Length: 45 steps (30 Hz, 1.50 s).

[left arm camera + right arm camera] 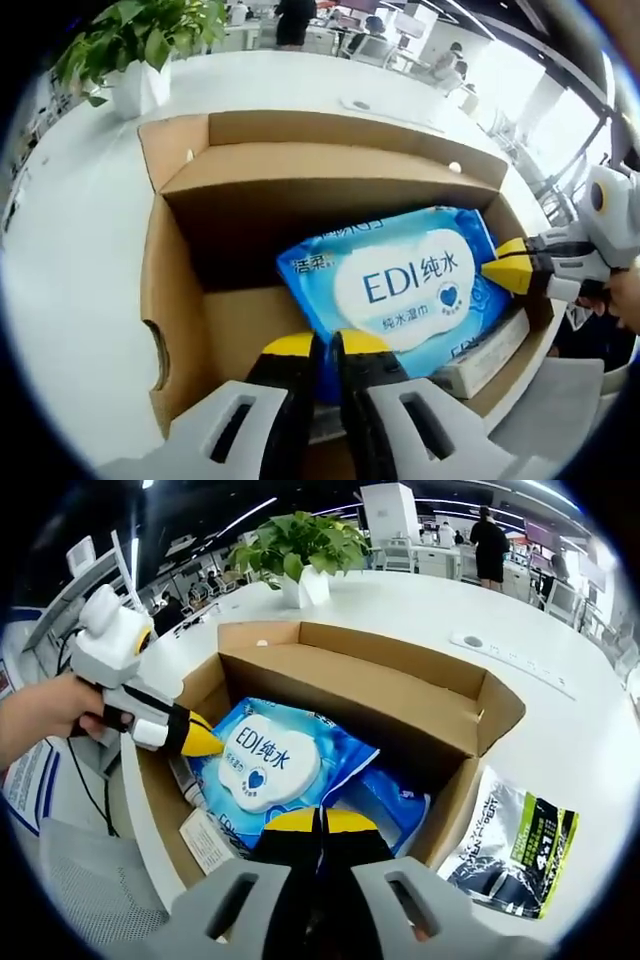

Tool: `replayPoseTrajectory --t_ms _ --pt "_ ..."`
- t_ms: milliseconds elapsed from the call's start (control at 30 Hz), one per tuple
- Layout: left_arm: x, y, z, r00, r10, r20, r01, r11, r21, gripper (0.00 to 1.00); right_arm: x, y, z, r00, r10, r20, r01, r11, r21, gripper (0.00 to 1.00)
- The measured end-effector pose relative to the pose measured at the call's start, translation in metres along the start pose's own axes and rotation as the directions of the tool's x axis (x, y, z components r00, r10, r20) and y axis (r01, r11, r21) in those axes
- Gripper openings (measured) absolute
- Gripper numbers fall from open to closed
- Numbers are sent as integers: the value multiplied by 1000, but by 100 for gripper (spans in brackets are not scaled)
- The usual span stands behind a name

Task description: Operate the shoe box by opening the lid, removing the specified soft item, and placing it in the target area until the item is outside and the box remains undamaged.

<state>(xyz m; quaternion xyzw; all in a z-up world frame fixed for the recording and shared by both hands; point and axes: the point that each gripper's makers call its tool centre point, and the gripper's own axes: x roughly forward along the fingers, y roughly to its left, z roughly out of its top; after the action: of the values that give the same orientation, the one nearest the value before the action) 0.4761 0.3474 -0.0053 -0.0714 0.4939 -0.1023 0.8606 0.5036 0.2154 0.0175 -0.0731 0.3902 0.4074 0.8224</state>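
The left hand-held gripper [322, 345] has its yellow tips pressed together at the near edge of the blue, soft pack of wet wipes [405, 285]; whether it pinches the pack is hard to tell. The right hand-held gripper [320, 820] is closed too. The pack lies inside the open brown cardboard box [400, 695] on the white desk [560, 730]. The lid is open; lifting the pack out is left.

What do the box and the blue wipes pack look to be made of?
The shoe box looks like plain brown corrugated cardboard, matte, with folded flaps and raw cut edges. The wet wipes pack seems to be soft glossy plastic film: it creases and catches highlights, and a white label, probably the resealable flap, sits on its face.
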Motion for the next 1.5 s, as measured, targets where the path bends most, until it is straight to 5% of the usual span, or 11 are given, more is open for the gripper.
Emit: replayPoseTrajectory --t_ms 633,1500 --pt "-29 -5 9 998 22 60 -24 999 38 0 -15 5 9 1000 1 29 -2 1000 22 0" --pt "-75 -36 37 993 -17 117 12 999 45 0 -69 3 37 994 23 107 -35 994 103 0"
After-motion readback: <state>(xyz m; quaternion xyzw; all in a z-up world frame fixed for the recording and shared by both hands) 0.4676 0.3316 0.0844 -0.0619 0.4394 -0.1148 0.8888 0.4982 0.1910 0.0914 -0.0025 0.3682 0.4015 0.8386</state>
